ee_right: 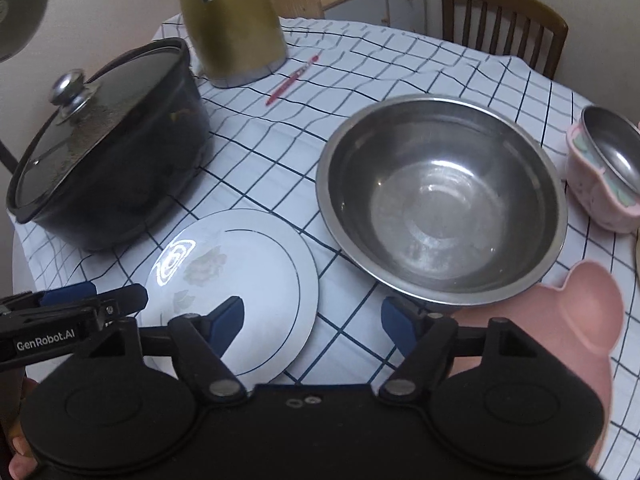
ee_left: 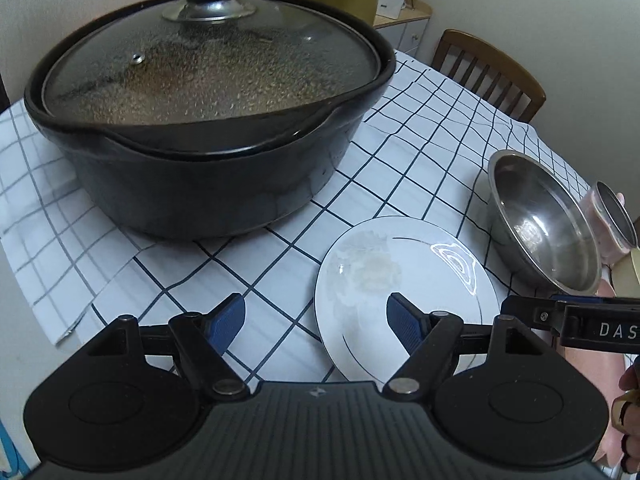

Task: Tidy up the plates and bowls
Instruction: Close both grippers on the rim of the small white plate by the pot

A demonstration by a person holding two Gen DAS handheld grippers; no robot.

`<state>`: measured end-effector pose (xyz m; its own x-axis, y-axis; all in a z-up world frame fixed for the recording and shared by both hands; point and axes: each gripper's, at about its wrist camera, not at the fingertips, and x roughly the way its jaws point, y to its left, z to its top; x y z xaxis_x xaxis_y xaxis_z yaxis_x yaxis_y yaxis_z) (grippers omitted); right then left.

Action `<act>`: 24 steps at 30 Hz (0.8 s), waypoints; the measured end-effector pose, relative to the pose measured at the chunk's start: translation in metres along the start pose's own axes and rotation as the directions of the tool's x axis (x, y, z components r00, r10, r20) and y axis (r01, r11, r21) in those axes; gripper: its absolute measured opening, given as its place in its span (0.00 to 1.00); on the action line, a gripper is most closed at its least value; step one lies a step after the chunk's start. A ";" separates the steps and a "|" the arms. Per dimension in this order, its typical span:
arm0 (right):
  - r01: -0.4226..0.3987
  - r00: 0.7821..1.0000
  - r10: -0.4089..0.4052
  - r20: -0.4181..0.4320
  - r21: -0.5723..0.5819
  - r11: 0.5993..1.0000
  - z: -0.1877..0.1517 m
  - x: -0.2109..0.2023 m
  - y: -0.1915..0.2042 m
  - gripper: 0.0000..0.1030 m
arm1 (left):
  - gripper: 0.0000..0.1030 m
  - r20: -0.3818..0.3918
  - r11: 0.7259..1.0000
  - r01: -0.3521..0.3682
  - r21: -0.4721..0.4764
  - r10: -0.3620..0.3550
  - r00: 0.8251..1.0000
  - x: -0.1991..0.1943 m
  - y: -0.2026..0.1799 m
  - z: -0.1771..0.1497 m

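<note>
White plate flat near front edge of surface, steel bowl just right of it. Left gripper jaws spread, empty, right jaw over plate. Right gripper jaws spread, empty, straddling plate-bowl gap. Left nearer plate.

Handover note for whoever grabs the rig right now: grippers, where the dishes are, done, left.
Left gripper: open, empty, hovering by the near left edge of the white plate.
Right gripper: open, empty, above the gap between the plate and the steel bowl.
Dishes: the plate lies flat on the checked cloth in front of the lidded black pot. The steel bowl sits upright to its right. A small pink bowl with a steel liner sits further right; a pink bear-eared dish is in front of it.
Done: nothing stacked.
Left: everything; picking up the plate looks like a sensible start.
</note>
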<state>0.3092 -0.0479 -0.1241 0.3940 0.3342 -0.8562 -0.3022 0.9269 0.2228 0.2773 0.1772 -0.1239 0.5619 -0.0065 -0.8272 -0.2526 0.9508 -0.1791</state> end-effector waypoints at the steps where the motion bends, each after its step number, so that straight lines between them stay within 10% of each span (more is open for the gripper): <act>1: -0.005 1.000 0.005 -0.005 0.009 1.000 0.001 0.003 -0.002 0.72 | 0.75 -0.002 1.000 0.001 -0.007 -0.001 1.000 0.002 0.001 0.000; 19: -0.102 0.990 0.113 -0.081 0.133 0.986 0.005 0.034 -0.023 0.39 | 0.61 -0.026 0.989 0.050 -0.142 -0.054 0.998 0.025 0.015 -0.002; 24: -0.121 0.988 0.133 -0.080 0.139 0.983 0.005 0.036 -0.024 0.33 | 0.35 -0.034 0.982 0.091 -0.164 -0.098 0.995 0.027 0.016 0.000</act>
<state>0.3348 -0.0577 -0.1577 0.2792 0.4399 -0.8535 -0.2244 0.8941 0.3875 0.2884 0.1921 -0.1494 0.5566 -0.1105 -0.8234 -0.3263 0.8824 -0.3390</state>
